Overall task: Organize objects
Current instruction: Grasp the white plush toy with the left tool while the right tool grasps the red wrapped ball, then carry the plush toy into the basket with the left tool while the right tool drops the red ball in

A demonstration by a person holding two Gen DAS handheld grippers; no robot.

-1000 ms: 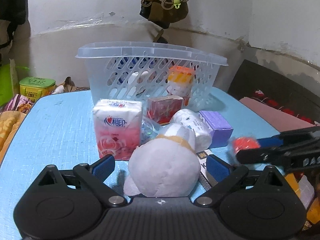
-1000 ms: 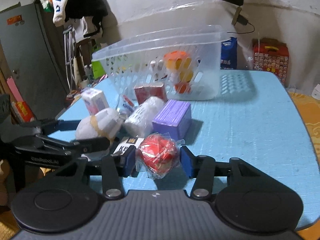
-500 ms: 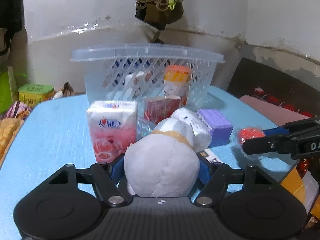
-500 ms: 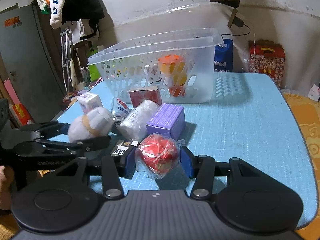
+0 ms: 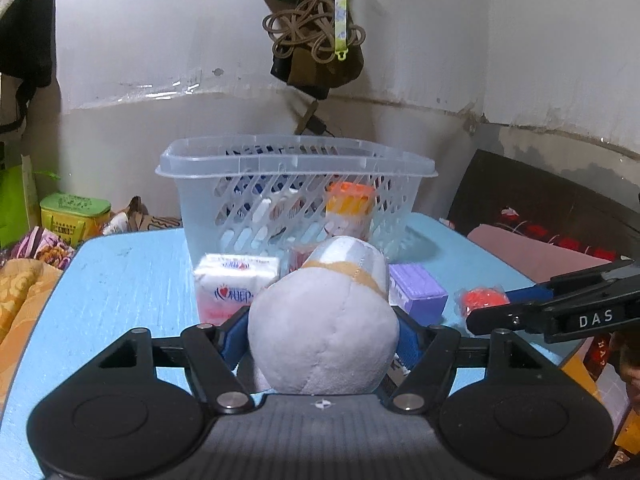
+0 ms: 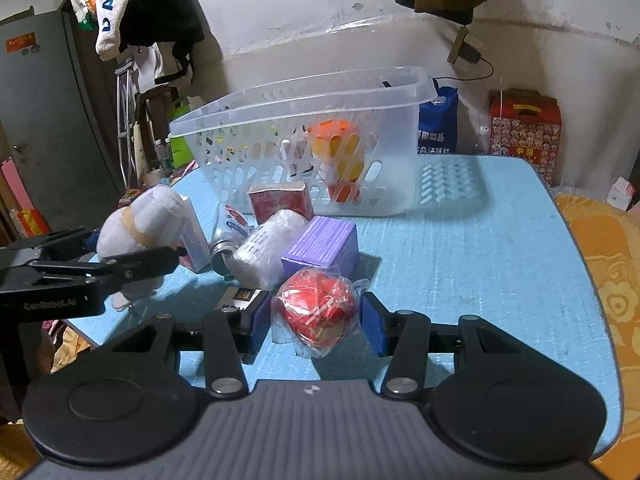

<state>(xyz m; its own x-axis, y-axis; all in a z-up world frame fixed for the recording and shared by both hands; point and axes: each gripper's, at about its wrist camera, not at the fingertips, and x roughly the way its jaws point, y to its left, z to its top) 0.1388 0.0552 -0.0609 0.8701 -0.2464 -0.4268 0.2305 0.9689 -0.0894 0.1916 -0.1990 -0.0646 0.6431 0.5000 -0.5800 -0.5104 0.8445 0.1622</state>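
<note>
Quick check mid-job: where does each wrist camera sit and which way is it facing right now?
Left wrist: behind the left tongs, shut on the plush toy, facing the basket and back wall; right tongs enter at right.
Right wrist: behind the right tongs, shut on the red wrapped item, facing the basket's end; left tongs enter at left.
Shared: basket, purple box, blue table.

My left gripper (image 5: 322, 340) frames a pale lilac plush toy (image 5: 324, 332) with a tan band. Beyond it, a purple box (image 5: 416, 294) sits on the light-blue worktop (image 5: 132, 280). My right gripper (image 6: 316, 318) brackets a red bundle (image 6: 316, 310) in clear wrap.
</note>
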